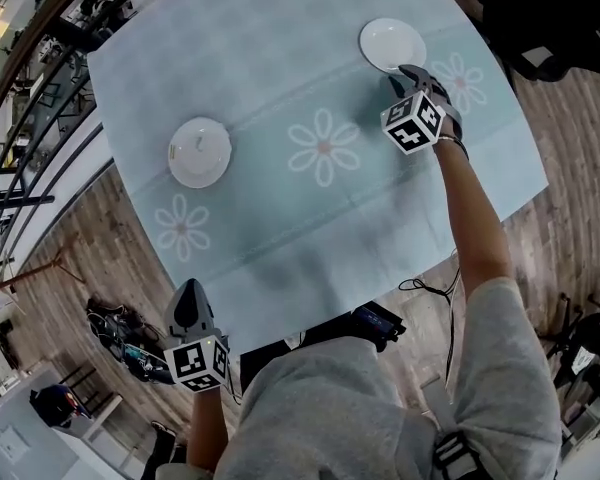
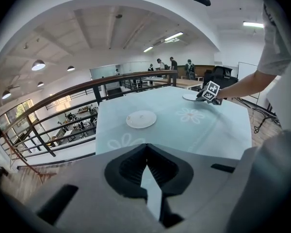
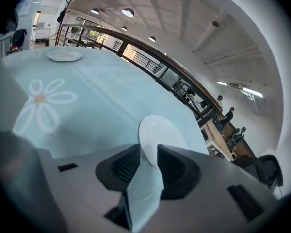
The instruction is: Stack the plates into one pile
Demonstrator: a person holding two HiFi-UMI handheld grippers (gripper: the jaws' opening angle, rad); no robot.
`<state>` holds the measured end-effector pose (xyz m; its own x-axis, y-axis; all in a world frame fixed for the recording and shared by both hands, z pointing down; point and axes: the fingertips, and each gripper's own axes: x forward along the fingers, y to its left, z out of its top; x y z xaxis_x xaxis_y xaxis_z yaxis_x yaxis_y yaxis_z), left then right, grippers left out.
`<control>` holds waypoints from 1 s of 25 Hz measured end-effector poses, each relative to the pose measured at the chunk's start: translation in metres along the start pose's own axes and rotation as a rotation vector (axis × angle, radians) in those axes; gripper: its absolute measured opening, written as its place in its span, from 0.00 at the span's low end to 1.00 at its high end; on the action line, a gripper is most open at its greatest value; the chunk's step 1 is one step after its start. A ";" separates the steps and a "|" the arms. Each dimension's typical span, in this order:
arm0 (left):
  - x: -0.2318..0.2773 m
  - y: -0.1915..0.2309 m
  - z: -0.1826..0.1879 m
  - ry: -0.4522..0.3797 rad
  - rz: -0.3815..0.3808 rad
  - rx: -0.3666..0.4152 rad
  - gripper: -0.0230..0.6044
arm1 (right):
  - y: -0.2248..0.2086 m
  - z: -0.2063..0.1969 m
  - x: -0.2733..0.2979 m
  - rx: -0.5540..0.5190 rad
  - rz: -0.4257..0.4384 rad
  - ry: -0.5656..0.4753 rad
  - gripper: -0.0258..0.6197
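Observation:
Two white plates lie on a table with a pale blue-green flowered cloth (image 1: pixel 310 218). One plate (image 1: pixel 199 151) (image 2: pixel 141 119) (image 3: pixel 64 55) sits at the left. The other plate (image 1: pixel 392 44) (image 3: pixel 161 130) (image 2: pixel 190 96) sits at the far right. My right gripper (image 1: pixel 410 73) (image 3: pixel 148 152) is at this second plate's near rim, jaws apart, with the rim right at their mouth. My left gripper (image 1: pixel 188 296) (image 2: pixel 146 165) hangs shut and empty off the table's near edge, pointing towards the left plate.
The table's near edge (image 1: pixel 280 313) runs between my left gripper and the plates. A dark railing (image 1: pixel 40 118) (image 2: pixel 87 89) runs along the table's left side. Cables and gear (image 1: pixel 120 333) lie on the wooden floor; a black bag (image 1: pixel 540 18) sits at upper right.

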<state>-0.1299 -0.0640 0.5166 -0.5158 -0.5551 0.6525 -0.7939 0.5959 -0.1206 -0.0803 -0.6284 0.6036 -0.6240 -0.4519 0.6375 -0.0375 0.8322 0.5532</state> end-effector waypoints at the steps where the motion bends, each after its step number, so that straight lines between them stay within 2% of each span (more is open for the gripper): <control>1: 0.000 0.000 -0.001 0.005 -0.001 0.000 0.07 | 0.000 -0.001 0.004 -0.008 0.002 0.008 0.21; 10: 0.009 -0.006 -0.005 0.031 -0.014 0.007 0.07 | 0.003 -0.001 0.023 -0.141 0.043 0.040 0.21; 13: 0.013 -0.009 -0.002 0.032 -0.018 0.011 0.07 | 0.009 -0.001 0.023 -0.194 0.043 0.031 0.16; 20: 0.016 -0.011 0.002 0.037 -0.021 0.028 0.07 | 0.008 0.003 0.031 -0.210 0.053 0.032 0.13; 25: 0.015 -0.013 0.003 0.037 -0.021 0.029 0.07 | 0.011 0.002 0.032 -0.275 0.053 0.064 0.11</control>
<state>-0.1281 -0.0819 0.5257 -0.4872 -0.5455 0.6820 -0.8136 0.5673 -0.1275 -0.1027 -0.6331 0.6290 -0.5687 -0.4371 0.6968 0.2122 0.7406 0.6376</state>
